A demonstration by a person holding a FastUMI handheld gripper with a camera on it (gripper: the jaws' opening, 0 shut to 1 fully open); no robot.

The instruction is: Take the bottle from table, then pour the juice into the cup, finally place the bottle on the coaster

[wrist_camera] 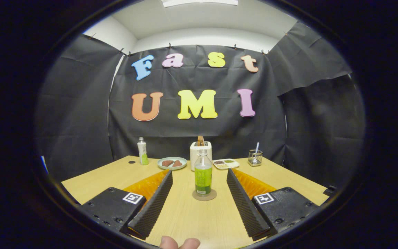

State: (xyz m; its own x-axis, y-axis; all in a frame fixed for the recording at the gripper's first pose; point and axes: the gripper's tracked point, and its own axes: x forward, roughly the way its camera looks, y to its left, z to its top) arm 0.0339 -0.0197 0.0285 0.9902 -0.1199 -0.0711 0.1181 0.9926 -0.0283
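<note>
Your hand-held gripper [199, 176] is spread wide, fingers touching nothing. Between them, toward their tips, the bottle [203, 174] of green juice stands upright on the round coaster [204, 196] on the worktop [98, 178]. Beyond it sit a toaster [196, 152], two plates and a second bottle [142, 151].

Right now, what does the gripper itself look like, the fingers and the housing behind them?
The gripper has two long wedge-shaped fingers with finely ribbed inner faces, spread open either side of the bottle. Behind each sits a blocky black housing with visible screws and a square black-and-white tag; ridged orange panels run alongside. Fingertips of the person's hand show beneath.
</note>
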